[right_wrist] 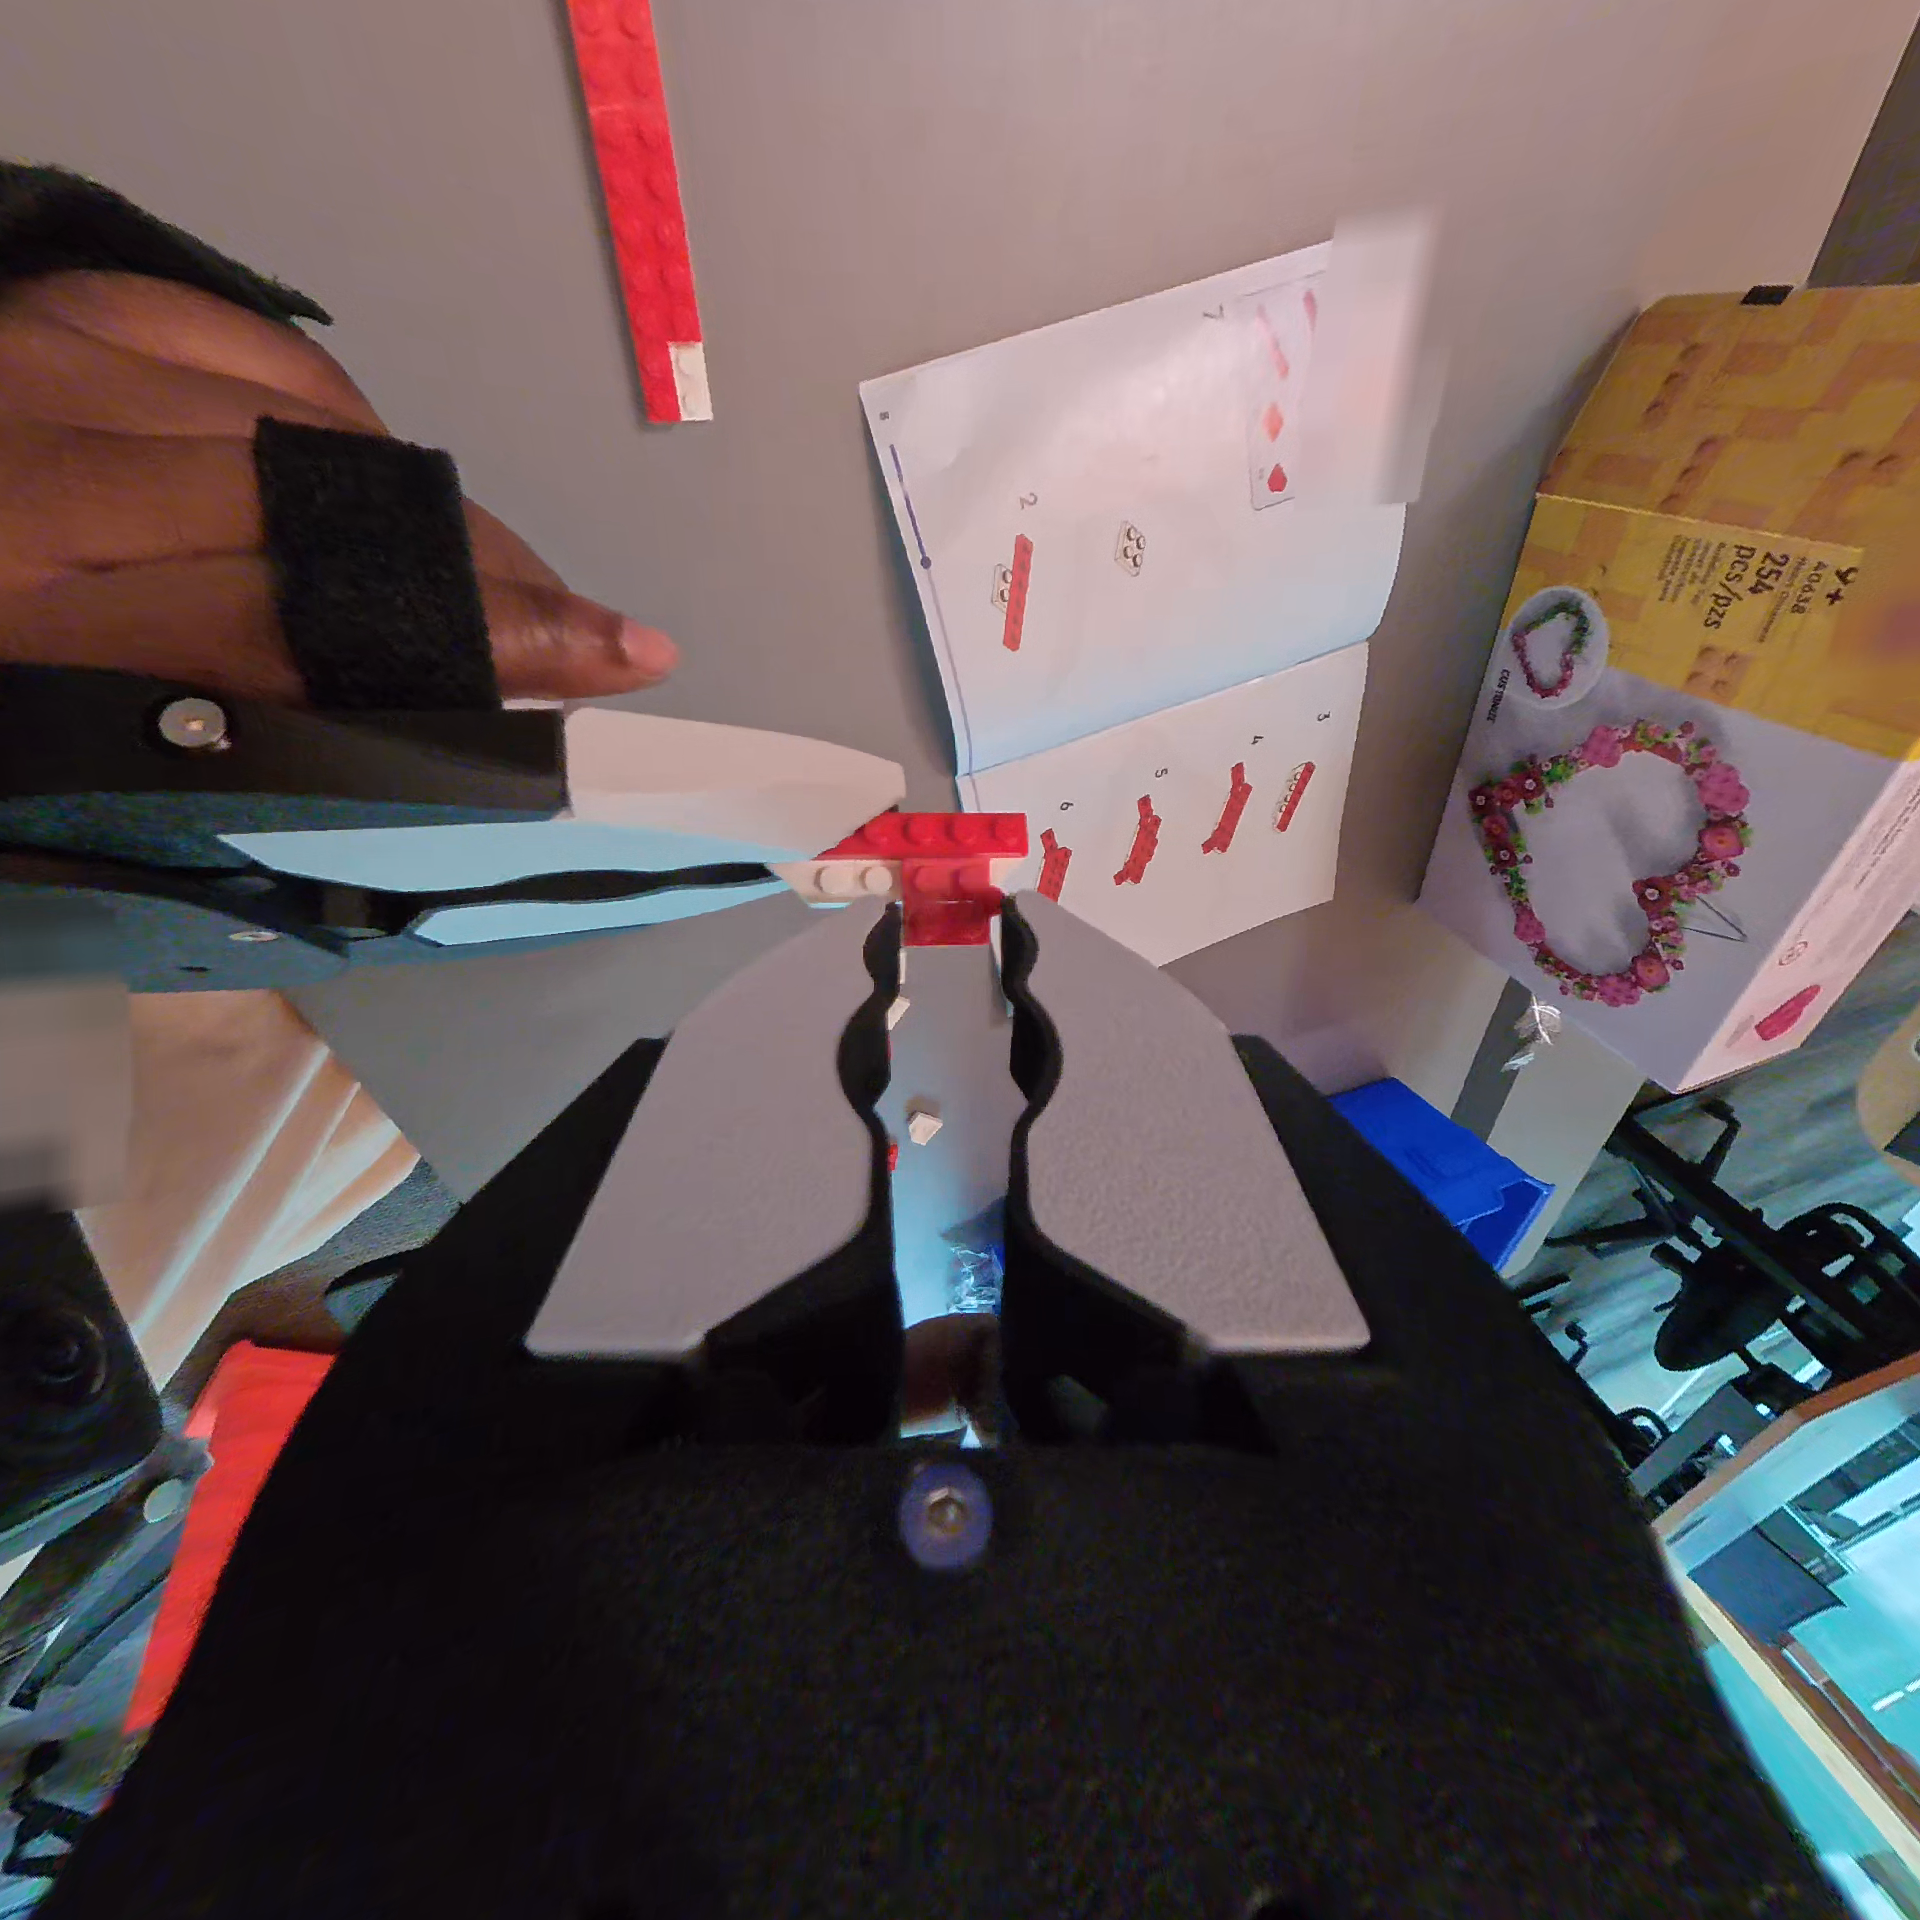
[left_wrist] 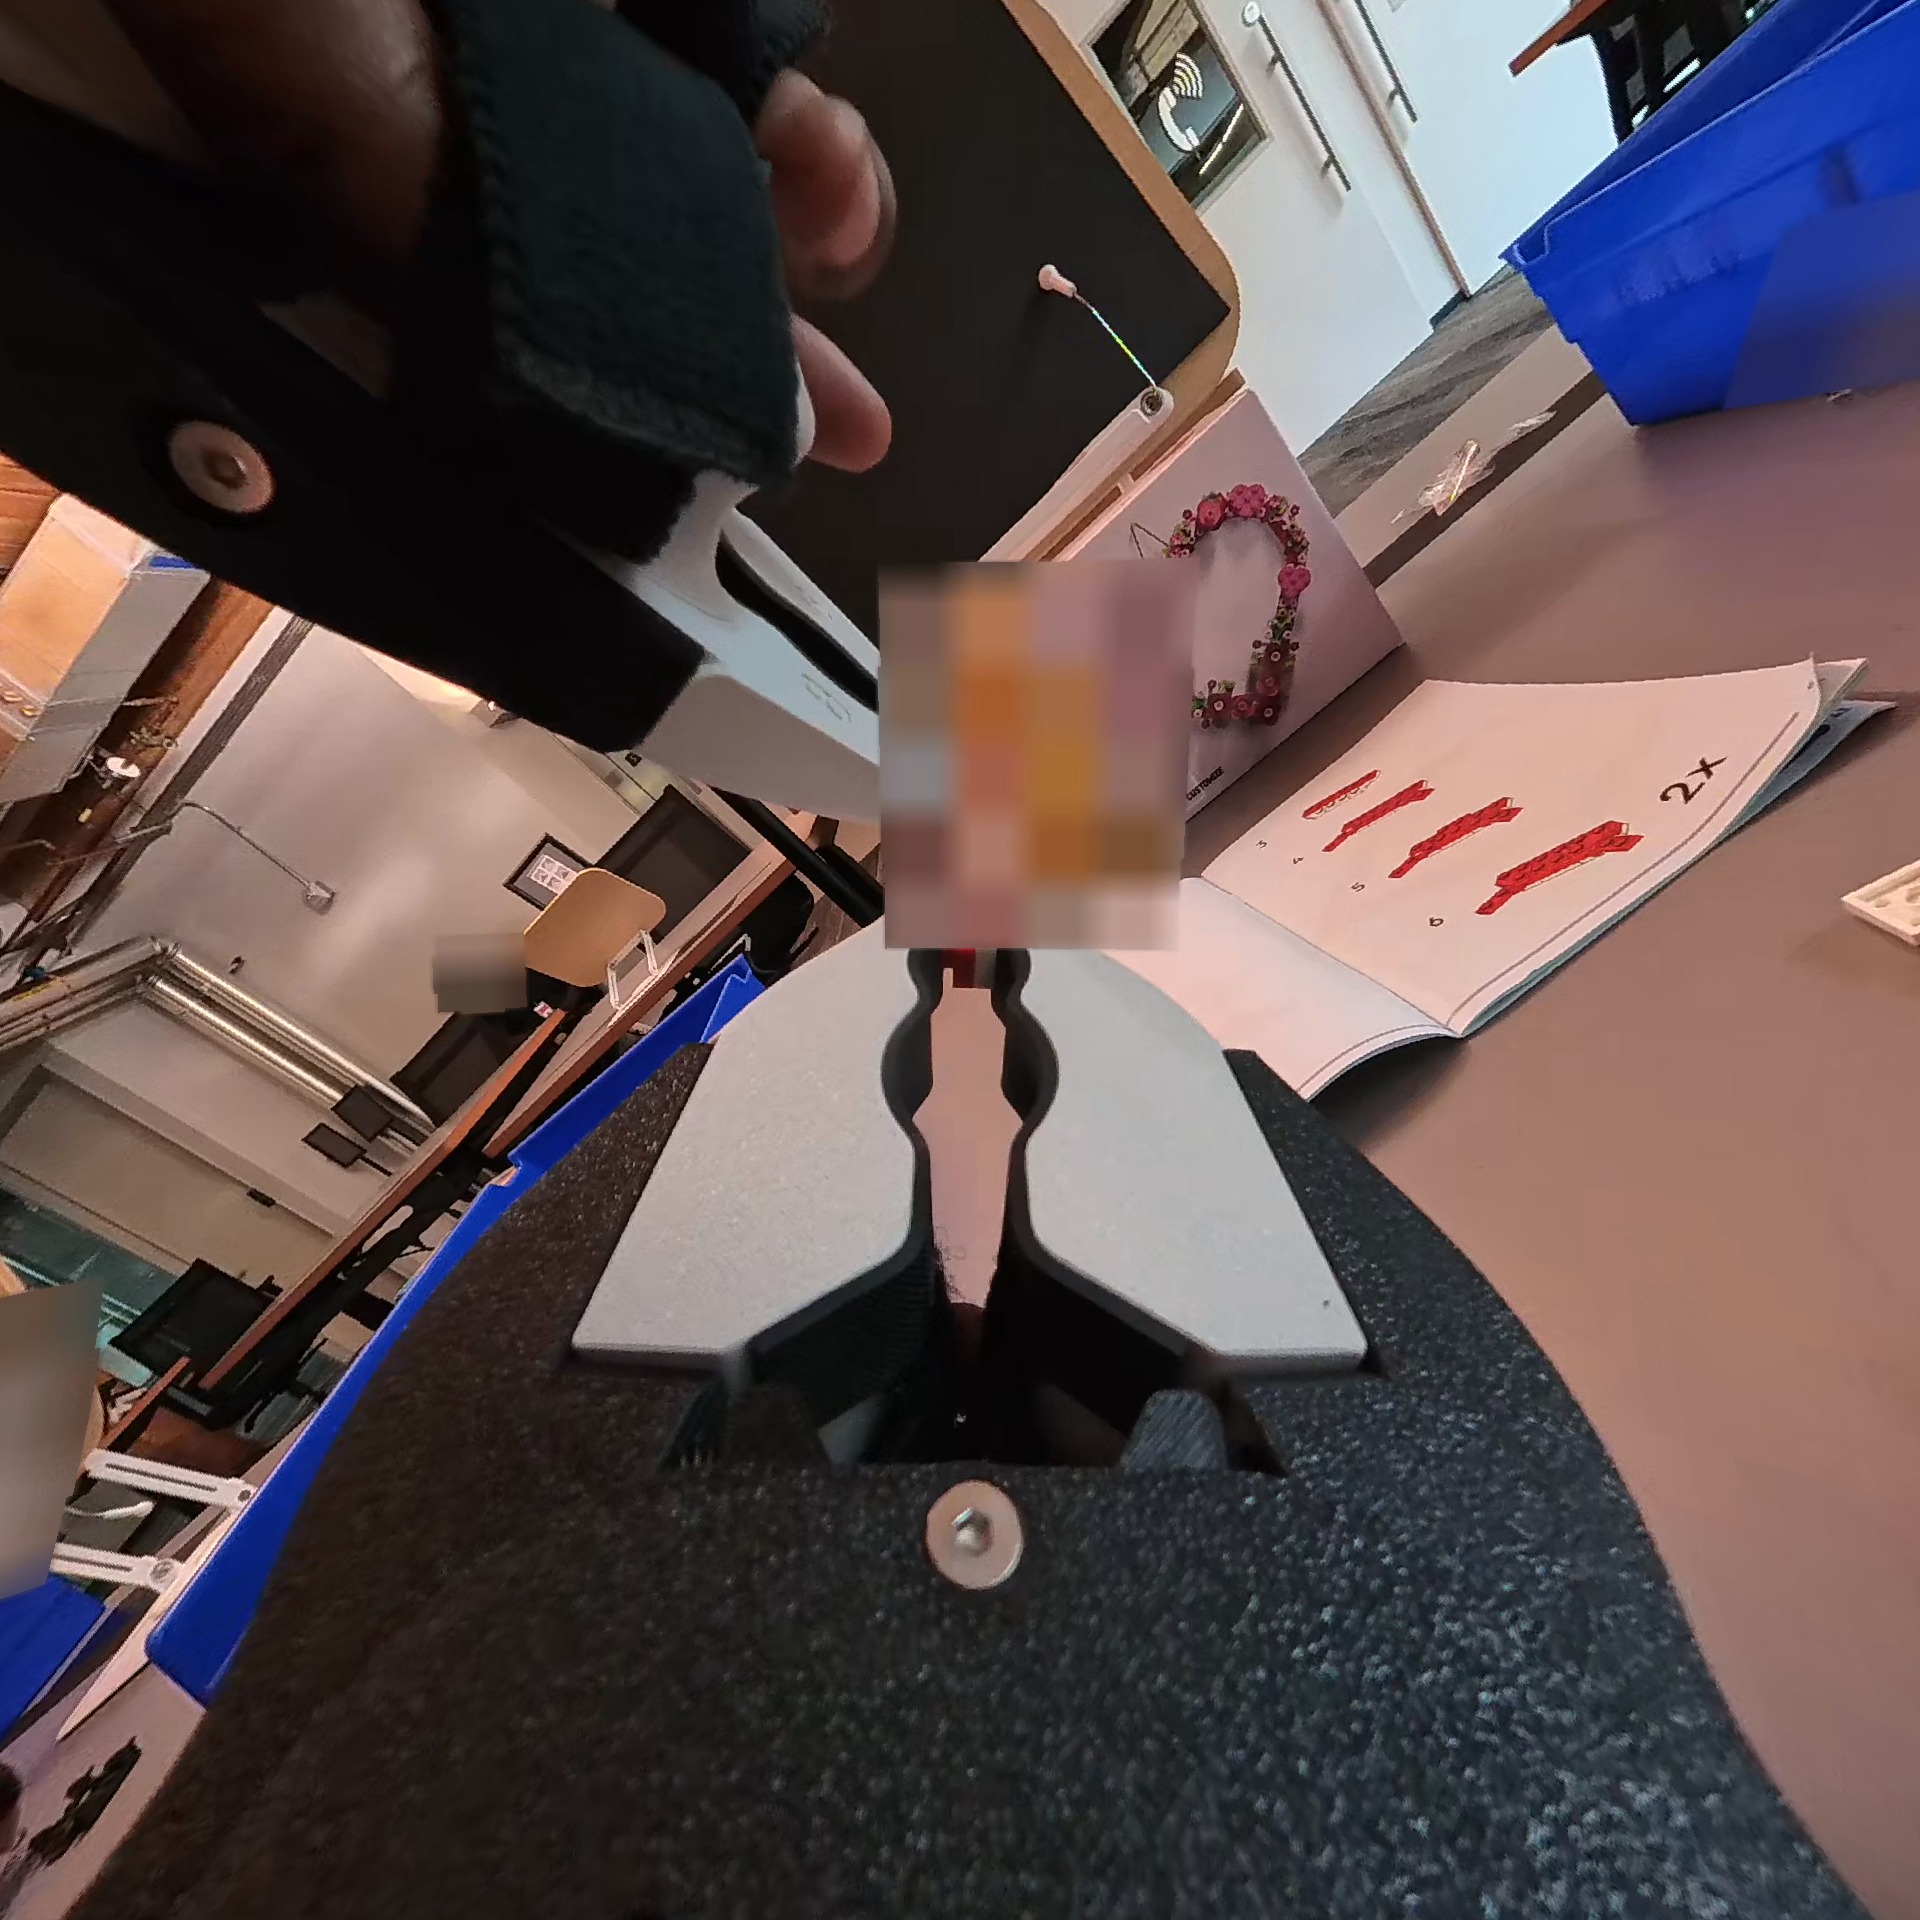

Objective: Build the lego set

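Observation:
My left gripper (left_wrist: 961,977) is shut on a small red-and-white lego assembly (left_wrist: 964,971), held above the table. In the right wrist view the left gripper (right_wrist: 842,836) comes in from the left and pinches the assembly (right_wrist: 940,831) by its white plate end. My right gripper (right_wrist: 948,925) is shut on a small red plate (right_wrist: 945,916) that touches the assembly's near edge. In the left wrist view the right gripper's white fingers (left_wrist: 769,686) reach in from the upper left, and a blurred patch hides their tips.
A long red plate with a white end (right_wrist: 639,208) lies on the grey table (right_wrist: 1039,156). The open instruction booklet (right_wrist: 1143,623) and the set's box (right_wrist: 1714,748) lie to the right. Small white pieces (right_wrist: 922,1127) lie below. Blue bins (left_wrist: 1714,229) stand at the table's edge.

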`<action>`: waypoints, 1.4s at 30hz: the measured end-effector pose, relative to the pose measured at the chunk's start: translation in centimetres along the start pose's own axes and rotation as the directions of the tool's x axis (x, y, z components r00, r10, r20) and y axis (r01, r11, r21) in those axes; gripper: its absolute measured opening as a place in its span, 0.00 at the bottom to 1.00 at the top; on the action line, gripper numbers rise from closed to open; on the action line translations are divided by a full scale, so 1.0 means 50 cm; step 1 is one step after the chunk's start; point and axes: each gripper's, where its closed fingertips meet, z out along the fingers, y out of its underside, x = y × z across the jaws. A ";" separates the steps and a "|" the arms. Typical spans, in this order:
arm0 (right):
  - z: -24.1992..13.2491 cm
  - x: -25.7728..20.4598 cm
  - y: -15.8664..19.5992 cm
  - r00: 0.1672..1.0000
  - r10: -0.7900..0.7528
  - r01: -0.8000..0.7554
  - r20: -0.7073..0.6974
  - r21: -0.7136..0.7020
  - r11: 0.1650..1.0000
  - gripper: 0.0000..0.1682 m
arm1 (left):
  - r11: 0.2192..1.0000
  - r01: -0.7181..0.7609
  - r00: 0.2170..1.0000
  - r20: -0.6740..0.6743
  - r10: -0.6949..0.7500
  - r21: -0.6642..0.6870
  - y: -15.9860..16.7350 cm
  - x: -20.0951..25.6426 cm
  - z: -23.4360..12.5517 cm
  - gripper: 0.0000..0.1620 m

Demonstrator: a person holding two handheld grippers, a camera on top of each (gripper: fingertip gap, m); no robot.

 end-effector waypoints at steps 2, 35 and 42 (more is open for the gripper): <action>-0.001 -0.002 -0.001 1.000 -0.006 0.006 0.002 0.004 1.000 0.11 | 1.000 0.004 1.000 -0.004 -0.004 0.004 -0.001 0.001 0.000 0.05; -0.009 -0.027 0.011 0.377 -0.699 0.926 -0.608 0.259 0.275 0.18 | 0.993 0.087 0.993 -0.085 -0.081 0.080 -0.028 0.019 -0.012 0.05; 0.000 -0.024 0.000 0.335 -0.701 0.942 -0.630 0.232 0.242 0.14 | 0.992 0.090 0.992 -0.093 -0.082 0.086 -0.030 0.021 -0.013 0.05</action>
